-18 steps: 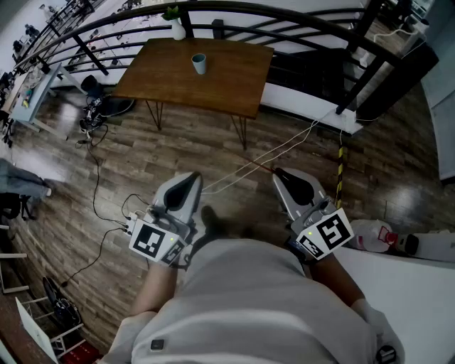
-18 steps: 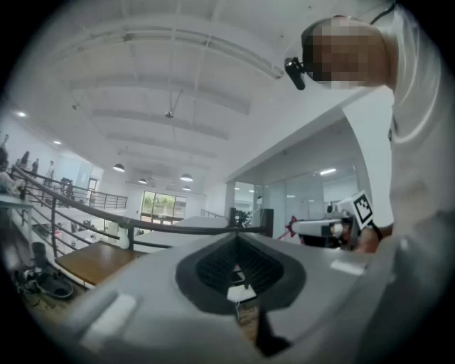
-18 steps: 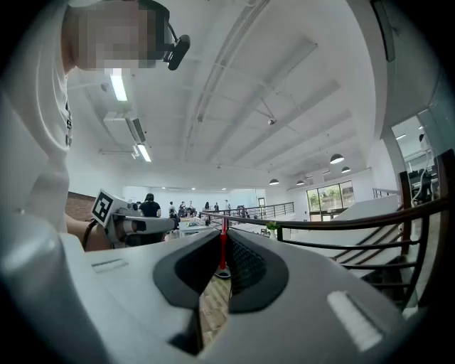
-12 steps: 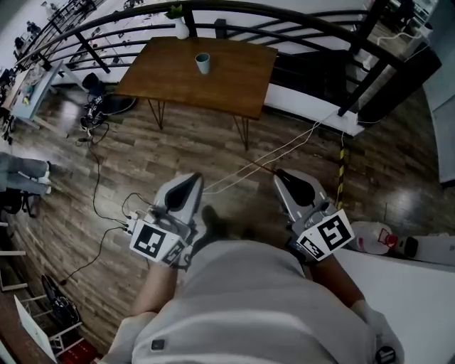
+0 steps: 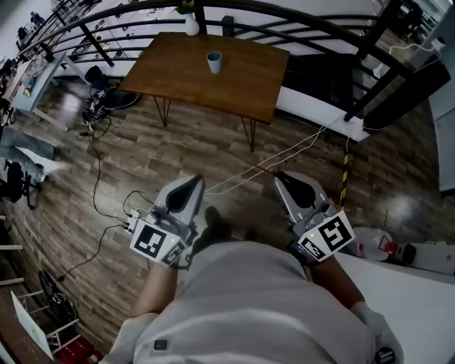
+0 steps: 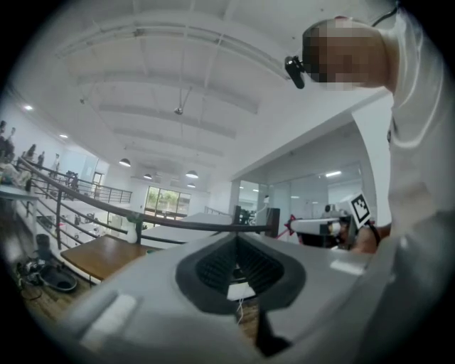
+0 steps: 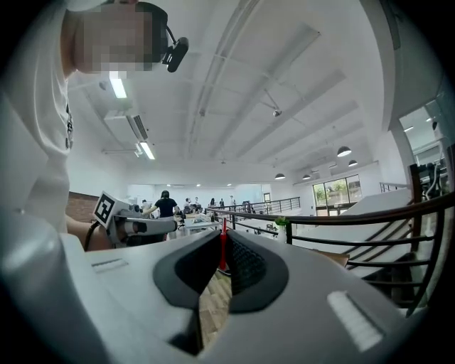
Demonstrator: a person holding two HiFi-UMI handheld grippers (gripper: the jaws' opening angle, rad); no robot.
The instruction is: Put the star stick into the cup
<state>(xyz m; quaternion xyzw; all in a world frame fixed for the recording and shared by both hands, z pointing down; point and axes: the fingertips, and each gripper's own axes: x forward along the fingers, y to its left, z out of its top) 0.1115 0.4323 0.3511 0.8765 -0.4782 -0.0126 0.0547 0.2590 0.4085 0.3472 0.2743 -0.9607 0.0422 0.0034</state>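
Note:
The small blue-grey cup [image 5: 214, 62] stands on a brown wooden table [image 5: 242, 78] far ahead, well beyond both grippers. My right gripper [image 5: 279, 175] is shut on the thin red star stick [image 7: 223, 249], which rises upright between its jaws. In the left gripper view the stick's red star [image 6: 290, 227] pokes out from the right gripper [image 6: 316, 227]. My left gripper [image 5: 193, 180] is held low at my left, its jaws together with nothing in them [image 6: 237, 239]. Both grippers hover over the wooden floor close to my body.
A white vase with a plant [image 5: 192, 24] sits at the table's far edge before a dark curved railing [image 5: 313, 15]. Cables [image 5: 96, 185] and a white cord [image 5: 284, 153] cross the floor. A white surface [image 5: 405, 284] and a bottle [image 5: 373, 238] lie at my right.
The table and cup have slid lower and to the right in the head view as the camera moved. Both grippers keep their places and their grip.

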